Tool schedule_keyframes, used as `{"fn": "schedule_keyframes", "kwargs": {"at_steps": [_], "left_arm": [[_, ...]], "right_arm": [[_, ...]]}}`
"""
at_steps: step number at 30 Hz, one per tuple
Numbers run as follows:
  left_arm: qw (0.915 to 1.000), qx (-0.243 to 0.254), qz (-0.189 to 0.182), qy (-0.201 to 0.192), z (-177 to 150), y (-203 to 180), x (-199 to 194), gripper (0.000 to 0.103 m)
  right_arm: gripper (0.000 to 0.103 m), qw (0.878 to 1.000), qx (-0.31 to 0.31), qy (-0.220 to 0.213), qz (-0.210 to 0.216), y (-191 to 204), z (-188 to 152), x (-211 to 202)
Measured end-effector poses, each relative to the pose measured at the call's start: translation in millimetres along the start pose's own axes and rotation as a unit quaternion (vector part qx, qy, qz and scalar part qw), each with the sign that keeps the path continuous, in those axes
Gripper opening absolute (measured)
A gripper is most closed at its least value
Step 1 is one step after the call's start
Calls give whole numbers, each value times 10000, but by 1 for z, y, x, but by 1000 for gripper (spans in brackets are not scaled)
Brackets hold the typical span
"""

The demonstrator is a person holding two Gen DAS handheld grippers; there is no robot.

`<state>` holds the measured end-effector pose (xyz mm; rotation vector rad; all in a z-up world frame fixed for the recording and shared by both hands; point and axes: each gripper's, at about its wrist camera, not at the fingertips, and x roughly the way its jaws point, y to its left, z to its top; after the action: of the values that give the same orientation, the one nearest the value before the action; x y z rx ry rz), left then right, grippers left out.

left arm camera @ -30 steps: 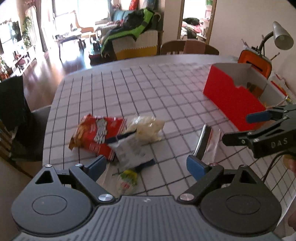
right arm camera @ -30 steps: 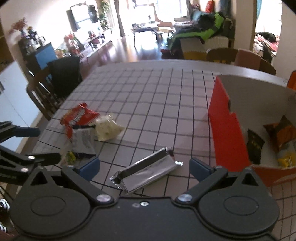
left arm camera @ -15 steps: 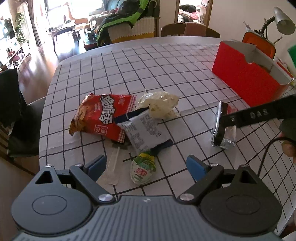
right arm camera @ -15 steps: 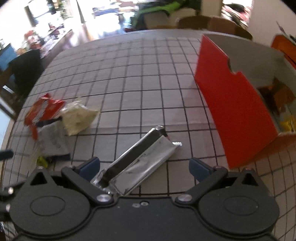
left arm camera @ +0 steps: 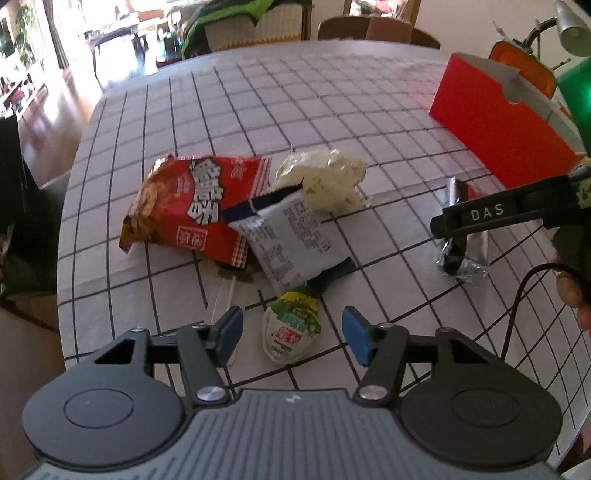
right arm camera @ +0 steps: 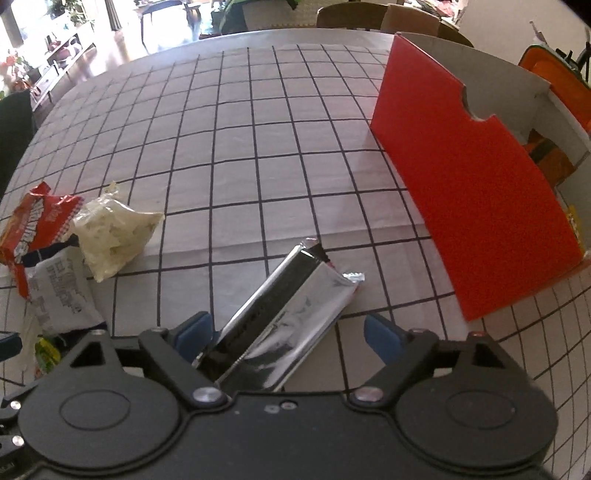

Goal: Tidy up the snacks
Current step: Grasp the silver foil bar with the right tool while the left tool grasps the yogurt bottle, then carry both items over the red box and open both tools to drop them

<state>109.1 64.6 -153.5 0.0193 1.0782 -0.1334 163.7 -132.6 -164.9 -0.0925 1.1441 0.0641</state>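
Observation:
A pile of snacks lies on the checked tablecloth: a red chip bag point(left arm camera: 192, 206), a pale bag point(left arm camera: 325, 179), a grey packet point(left arm camera: 291, 240) and a small green packet point(left arm camera: 291, 328). My left gripper point(left arm camera: 291, 338) is open, with the green packet between its fingers. A silver foil bar point(right arm camera: 284, 314) lies apart to the right. My right gripper point(right arm camera: 288, 336) is open and straddles the bar's near end; it also shows in the left wrist view point(left arm camera: 480, 218). A red box point(right arm camera: 472, 177) stands at the right with snacks inside.
A clear wrapped stick point(left arm camera: 223, 299) lies by my left finger. An orange object point(left arm camera: 524, 70) and a desk lamp point(left arm camera: 572, 26) stand behind the box. Chairs point(left arm camera: 376, 29) stand at the table's far edge. The table edge runs close on the left.
Both grippers moved forward and down. The left one now brackets the green packet. The right one closed in over the foil bar's near end.

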Motion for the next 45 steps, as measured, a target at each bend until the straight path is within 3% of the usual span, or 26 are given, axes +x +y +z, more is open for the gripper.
{"fn": "schedule_keyframes", "kwargs": {"at_steps": [6,16,28,36,45], "left_arm": [[9997,-62,1,241,0,4,8,49],[9996,34,112,266,3,1,10,35],[9989,-443,63,164,3,8,-2,33],[9982,-603,28,4,8,0,-28,33],[9972,-671,-48,-338,27,-38,-59,33]], "right_arm": [[77,9999,-25,93,-59,4,1,3],[45,9996,-255,-3,132,8,-2,-7],[42,9987,-205,-112,453,-12,-9,-17],[42,9954,-372,-416,776,-27,-11,-59],[42,9890,-613,-874,1025,-59,-6,-104]]}}
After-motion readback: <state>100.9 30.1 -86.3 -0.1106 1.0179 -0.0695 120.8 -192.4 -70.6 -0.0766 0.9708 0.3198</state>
